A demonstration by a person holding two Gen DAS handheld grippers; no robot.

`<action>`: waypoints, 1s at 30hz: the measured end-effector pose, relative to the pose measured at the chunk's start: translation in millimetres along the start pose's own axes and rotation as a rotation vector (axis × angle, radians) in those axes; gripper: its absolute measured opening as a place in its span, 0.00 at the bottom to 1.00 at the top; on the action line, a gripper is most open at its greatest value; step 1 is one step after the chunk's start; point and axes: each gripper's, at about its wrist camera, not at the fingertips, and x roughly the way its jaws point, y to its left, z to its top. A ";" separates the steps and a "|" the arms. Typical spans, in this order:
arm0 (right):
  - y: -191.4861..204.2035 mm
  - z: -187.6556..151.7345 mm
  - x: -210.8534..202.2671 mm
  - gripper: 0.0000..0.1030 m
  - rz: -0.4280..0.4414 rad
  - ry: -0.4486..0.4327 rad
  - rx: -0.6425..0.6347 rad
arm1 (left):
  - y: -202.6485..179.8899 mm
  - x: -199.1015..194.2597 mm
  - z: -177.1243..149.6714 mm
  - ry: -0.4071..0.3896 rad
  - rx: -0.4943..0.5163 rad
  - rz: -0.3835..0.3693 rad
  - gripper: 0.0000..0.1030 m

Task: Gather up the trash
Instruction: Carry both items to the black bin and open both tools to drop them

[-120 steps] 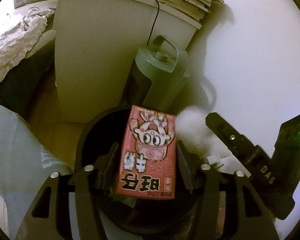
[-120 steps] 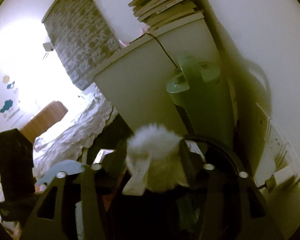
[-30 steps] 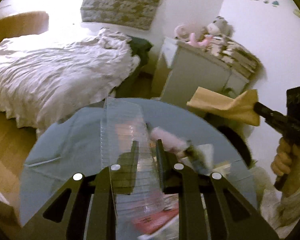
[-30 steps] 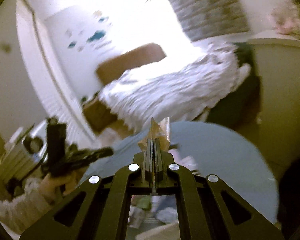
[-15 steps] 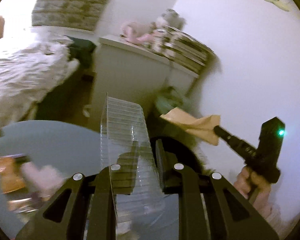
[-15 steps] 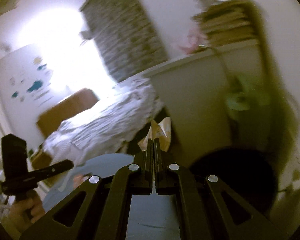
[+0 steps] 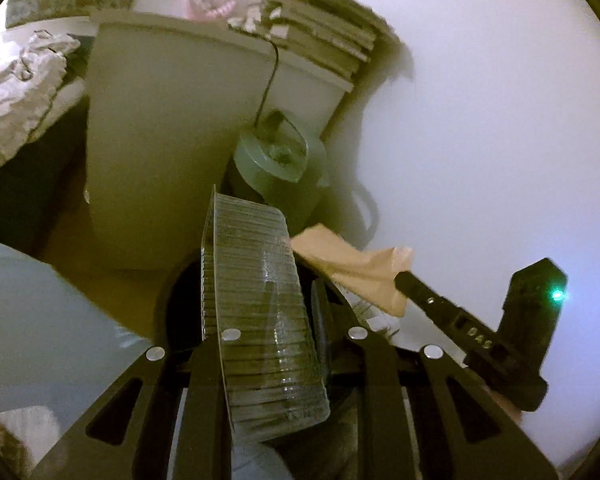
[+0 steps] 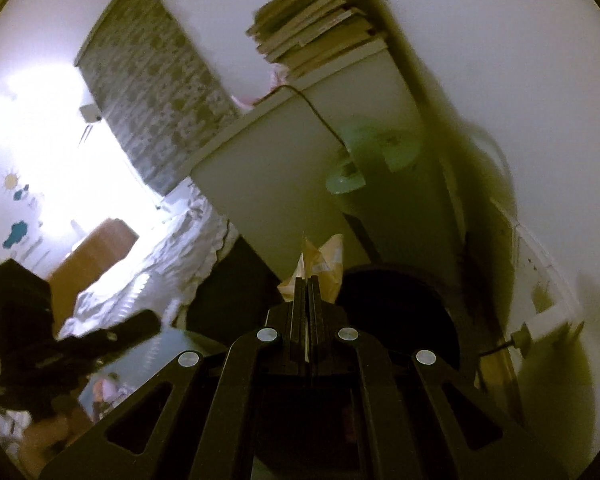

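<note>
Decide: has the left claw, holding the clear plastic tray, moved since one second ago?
Yes. The left claw with the clear plastic tray swung from the blue table toward the white cabinet and black bin.

The clear plastic tray (image 7: 260, 320) fills the middle of the left wrist view and hides most of the black bin (image 7: 172, 300) behind it; only a dark curve shows at left. The blue table (image 7: 40, 320) is cut off by the lower left edge. In the right wrist view the left gripper (image 8: 148, 320) at lower left is smeared by motion, and the hand (image 8: 40, 440) under it is a blur. The tan paper (image 8: 324, 264) shows only its tip past the closed fingers. The bin's inside is too dark to read.
</note>
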 end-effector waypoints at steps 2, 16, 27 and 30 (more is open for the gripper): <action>-8.0 0.6 3.0 0.02 -0.004 -0.002 0.007 | -2.7 13.1 -1.1 0.020 0.000 -0.006 0.18; -7.4 1.2 10.2 0.02 -0.014 0.030 0.018 | -4.1 53.2 -9.7 0.093 -0.019 -0.005 0.18; -3.5 0.4 15.1 0.40 -0.016 0.048 0.027 | -10.6 55.9 -12.8 0.088 0.023 0.061 0.78; -3.6 -0.7 12.8 0.46 -0.018 0.034 0.034 | -10.4 48.2 -12.9 0.085 0.025 0.071 0.78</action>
